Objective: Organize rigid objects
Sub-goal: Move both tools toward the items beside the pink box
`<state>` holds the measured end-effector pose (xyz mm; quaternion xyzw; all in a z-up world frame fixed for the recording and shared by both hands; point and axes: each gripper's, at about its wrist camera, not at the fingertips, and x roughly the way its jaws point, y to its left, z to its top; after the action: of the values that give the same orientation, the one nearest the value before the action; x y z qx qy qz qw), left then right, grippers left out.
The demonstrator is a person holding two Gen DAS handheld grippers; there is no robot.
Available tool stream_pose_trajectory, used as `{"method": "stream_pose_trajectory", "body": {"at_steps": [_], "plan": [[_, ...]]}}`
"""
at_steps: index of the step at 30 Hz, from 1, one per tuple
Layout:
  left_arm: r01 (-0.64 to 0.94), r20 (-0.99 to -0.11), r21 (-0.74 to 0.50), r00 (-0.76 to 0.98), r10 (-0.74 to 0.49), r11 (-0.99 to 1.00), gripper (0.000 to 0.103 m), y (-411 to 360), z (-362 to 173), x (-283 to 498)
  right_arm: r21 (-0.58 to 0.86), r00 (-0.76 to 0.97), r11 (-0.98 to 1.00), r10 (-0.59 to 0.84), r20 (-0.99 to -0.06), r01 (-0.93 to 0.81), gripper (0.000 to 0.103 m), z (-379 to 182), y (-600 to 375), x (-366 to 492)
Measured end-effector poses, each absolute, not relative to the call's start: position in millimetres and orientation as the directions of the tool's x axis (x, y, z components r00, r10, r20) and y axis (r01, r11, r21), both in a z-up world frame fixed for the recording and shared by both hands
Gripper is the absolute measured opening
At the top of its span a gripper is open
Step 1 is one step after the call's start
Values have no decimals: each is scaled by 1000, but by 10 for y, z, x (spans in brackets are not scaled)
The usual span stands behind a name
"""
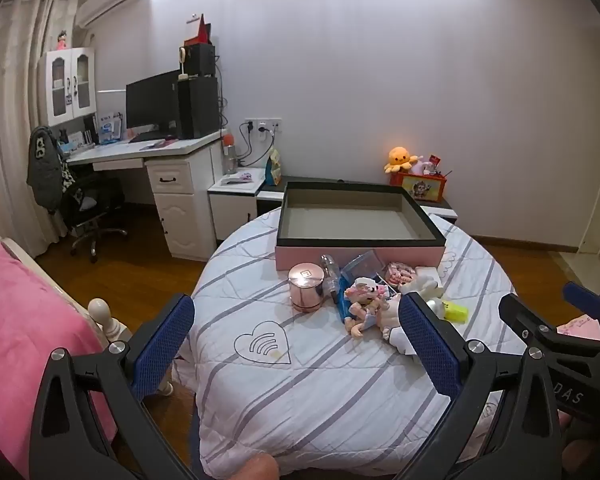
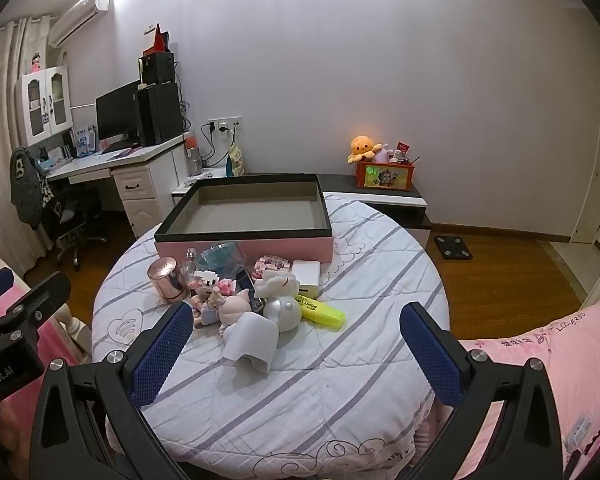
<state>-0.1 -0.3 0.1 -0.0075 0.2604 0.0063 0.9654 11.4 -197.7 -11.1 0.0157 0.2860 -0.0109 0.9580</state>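
Note:
An open pink box [image 1: 360,250] [image 2: 244,246] with a dark rim and nothing inside stands at the far side of a round table under a striped quilt [image 1: 300,380] [image 2: 320,380]. In front of it lies a heap: a rose-gold canister [image 1: 306,286] [image 2: 168,278], a doll [image 1: 366,306] [image 2: 220,308], a white figure [image 2: 280,300], a yellow highlighter [image 2: 322,310] [image 1: 456,312], a white box [image 2: 306,276] and a pink block set [image 2: 272,266]. My left gripper [image 1: 296,328] and my right gripper [image 2: 296,336] hover open near the heap, holding nothing.
Pink bedding [image 1: 16,320] [image 2: 540,364] lies on both sides of the table. A desk with a monitor [image 1: 152,108] and a chair [image 1: 88,208] stand at the back left. A low cabinet holds an orange toy box [image 1: 418,186] [image 2: 386,176]. A scale [image 2: 454,248] lies on the wooden floor.

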Motion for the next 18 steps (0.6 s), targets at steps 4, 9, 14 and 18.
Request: {"method": "stream_pose_trajectory", "body": {"at_steps": [4,9,14,18], "plan": [[-23,-506,-12,863,14,1000,103,1,4,-1,28,839,999,-7,-544,26,103,-105,-1976,106],[-50,-487,-4,873,41,999,103,1,85,-70,24,846,999,-9,-533,26,103,-85,-2005,102],[-42,-458,0,888,38,999,103,-32,165,-120,28,857,999,-12,-515,31,103,-26,-1989,62],[-27,-446,-19,895,16,999,103,-9,168,-123,37,863,999,-10,-505,34,103,-5,-2024,44]]}}
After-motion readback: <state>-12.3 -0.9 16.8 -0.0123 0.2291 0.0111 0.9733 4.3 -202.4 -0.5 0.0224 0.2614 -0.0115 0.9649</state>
